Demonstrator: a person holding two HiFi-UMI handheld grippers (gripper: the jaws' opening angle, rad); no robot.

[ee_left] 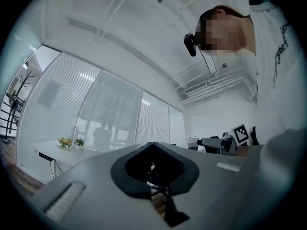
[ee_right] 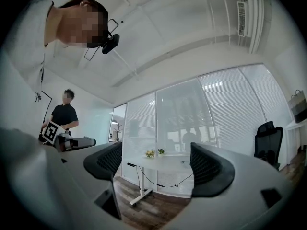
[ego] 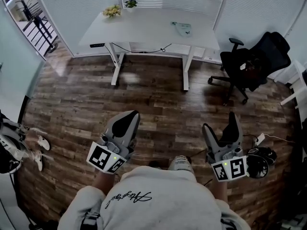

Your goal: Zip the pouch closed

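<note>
While the pouch (ego: 182, 28) is lying flat on the desk (ego: 144, 32), at about one o'clock in the head view and toward the desk's right end, nothing is touching it. It is showing as a small, pale, soft-looking thing, too small here for its zip or slider to be made out. I am judging it light and limp, likely to slide and bunch on the smooth top if the slider alone is pulled. So one tool should be pinning the fabric at the zip's end while the other is pinching the pull tab.

Both tools are hanging well short of the desk, over the floor (ego: 158, 104). The left gripper (ego: 125, 121), at seven o'clock, is showing its jaws pressed together on nothing. The right gripper (ego: 219, 122), at five o'clock, is standing with its jaws spread wide, only the distant desk showing between them. A chair (ego: 254, 61) is standing at two o'clock, and flowers (ego: 112, 11) are sitting at eleven.
</note>
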